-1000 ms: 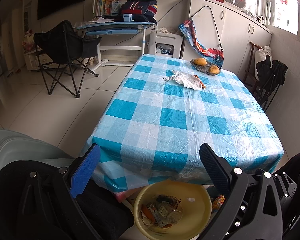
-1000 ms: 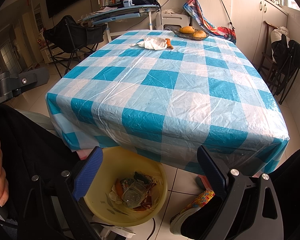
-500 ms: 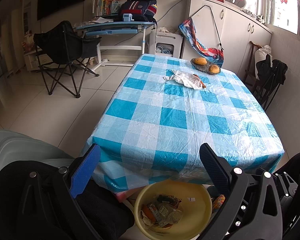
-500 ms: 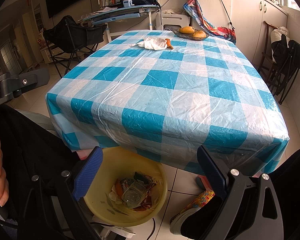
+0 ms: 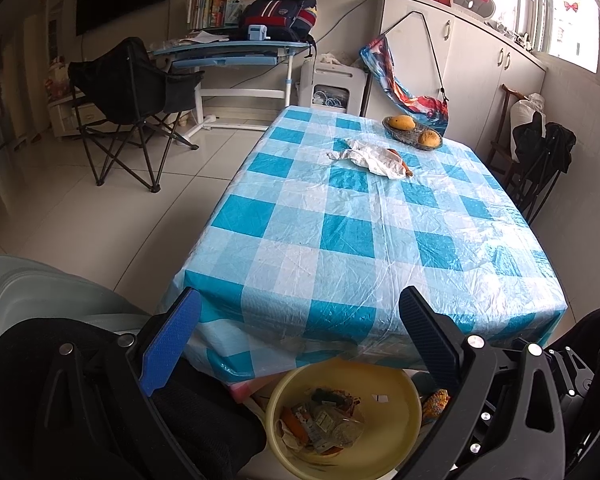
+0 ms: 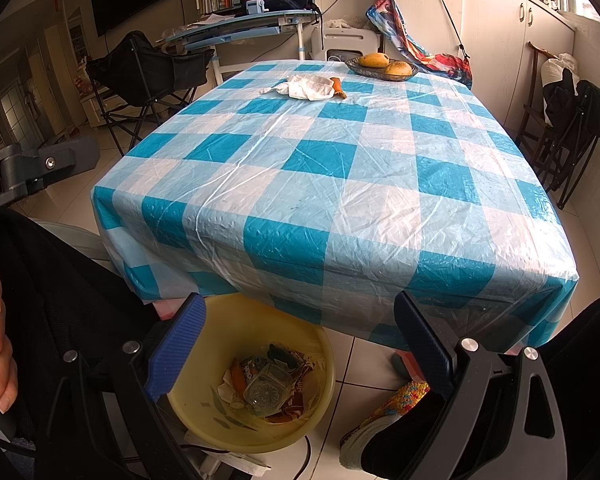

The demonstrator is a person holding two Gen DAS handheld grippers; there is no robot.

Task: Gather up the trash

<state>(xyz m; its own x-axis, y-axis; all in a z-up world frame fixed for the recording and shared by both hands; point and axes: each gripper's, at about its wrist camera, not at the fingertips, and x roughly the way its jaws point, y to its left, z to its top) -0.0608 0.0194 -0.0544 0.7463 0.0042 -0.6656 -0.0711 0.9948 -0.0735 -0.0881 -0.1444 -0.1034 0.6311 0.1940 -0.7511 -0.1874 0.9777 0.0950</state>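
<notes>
Nothing visible has changed over the last second. Both pairs of fingers [image 5: 296, 344] [image 6: 298, 340] hang just as wide apart as before, in the same place above the yellow trash basin [image 5: 400, 384] [image 6: 204, 412].

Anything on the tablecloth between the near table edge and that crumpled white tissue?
Nothing: bare checked tablecloth runs up to the crumpled white tissue, clearest in the right wrist view.
</notes>
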